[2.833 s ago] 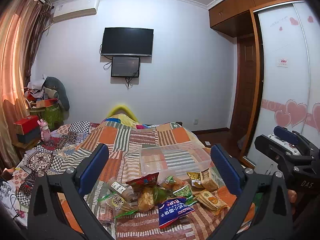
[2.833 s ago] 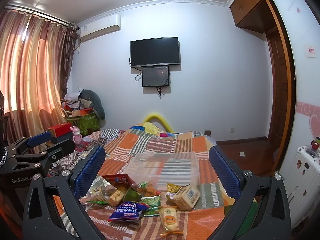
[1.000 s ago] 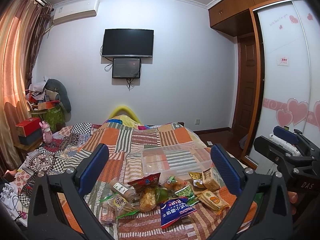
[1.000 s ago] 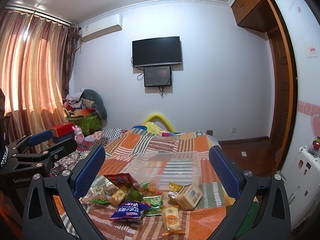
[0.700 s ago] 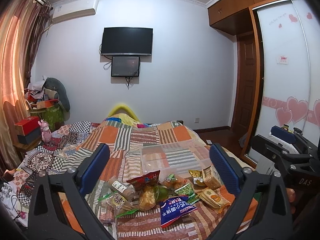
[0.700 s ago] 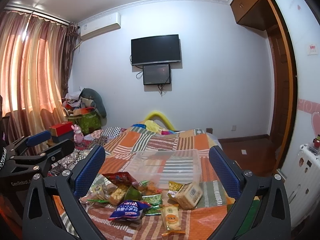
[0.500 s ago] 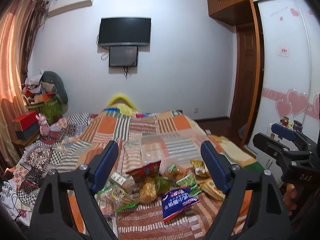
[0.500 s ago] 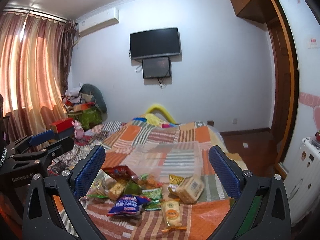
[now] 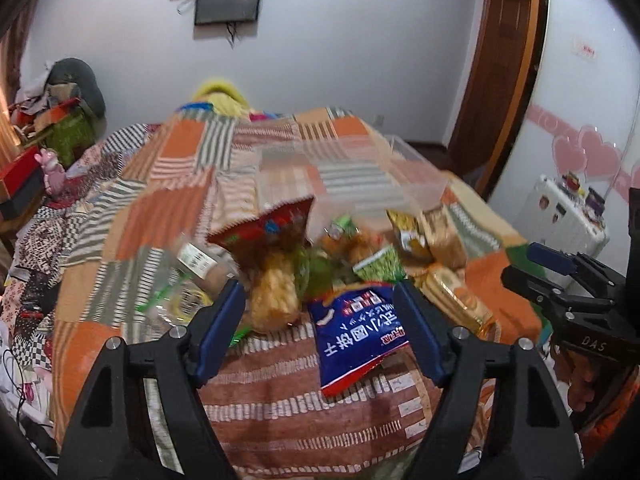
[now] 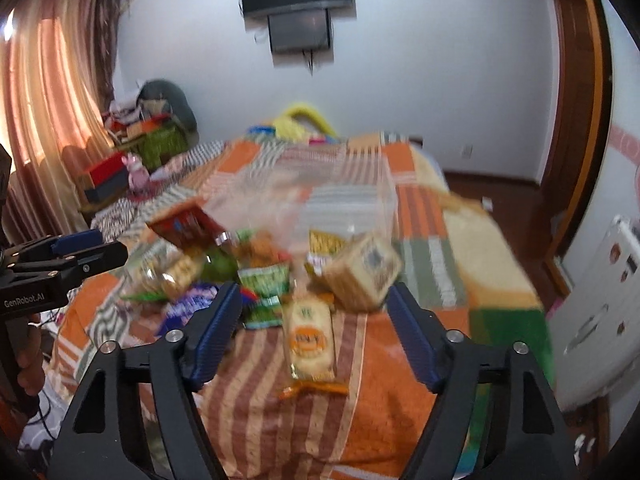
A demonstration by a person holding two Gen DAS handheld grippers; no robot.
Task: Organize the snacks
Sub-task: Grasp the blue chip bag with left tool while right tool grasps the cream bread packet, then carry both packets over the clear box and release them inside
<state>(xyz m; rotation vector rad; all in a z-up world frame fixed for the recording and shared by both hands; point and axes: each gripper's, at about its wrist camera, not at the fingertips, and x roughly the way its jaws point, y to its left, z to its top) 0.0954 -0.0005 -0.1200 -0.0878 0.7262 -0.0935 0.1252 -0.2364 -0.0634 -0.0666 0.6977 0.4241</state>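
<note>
Left tool (image 9: 320, 304) gapes above blue snack bag (image 9: 356, 332); right tool (image 10: 314, 308) gapes above yellow packet (image 10: 310, 340).

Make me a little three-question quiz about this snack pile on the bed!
1. True or false: the left gripper has closed on the blue snack bag.
2. What lies between the right gripper's open fingers? A) yellow cookie packet B) a banana C) a cup
3. Fill in: the clear plastic bin behind the snack pile holds ____ snacks.

Key: 1 false, it is open. 2 A. 3 no.
</note>
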